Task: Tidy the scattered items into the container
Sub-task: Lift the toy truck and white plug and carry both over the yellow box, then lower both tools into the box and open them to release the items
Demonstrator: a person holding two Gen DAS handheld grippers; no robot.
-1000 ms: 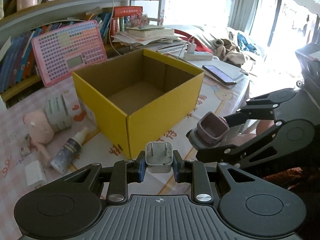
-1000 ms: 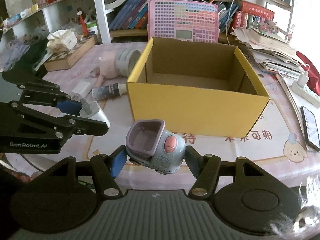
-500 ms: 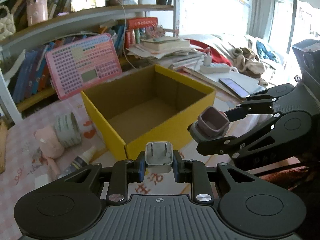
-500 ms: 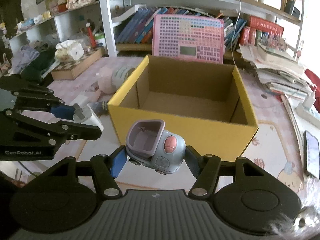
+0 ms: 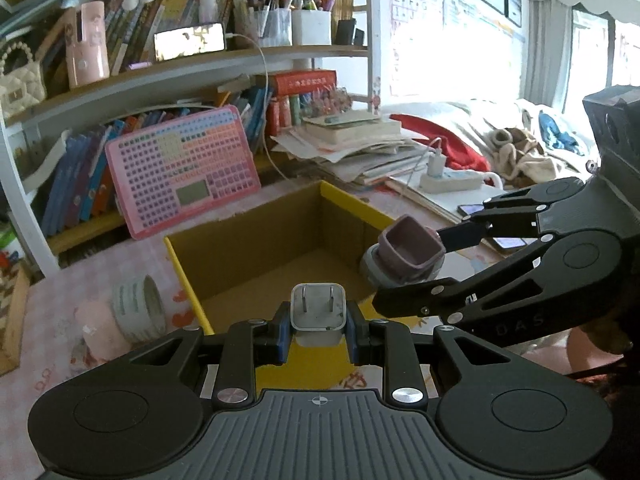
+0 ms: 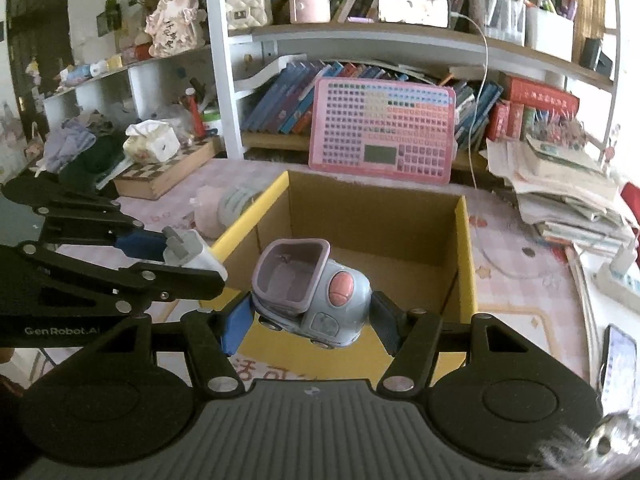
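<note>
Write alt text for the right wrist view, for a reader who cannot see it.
The right gripper holds a small grey toy car with a purple tub over the near edge of an open yellow cardboard box. At left, the left gripper holds a white plug adapter by the box's corner; a pink keyboard toy leans on bookshelves behind.

The cardboard box (image 6: 466, 264) is yellow outside and plain brown inside. The toy car (image 6: 316, 300) is pale blue-grey with a mauve tub and a salmon-pink round spot. The plug adapter (image 5: 318, 312) is white with grey prongs. Behind stands a pink keyboard board (image 6: 382, 130) gridded with small squares. The tablecloth (image 6: 516, 280) is pink checked.
</note>
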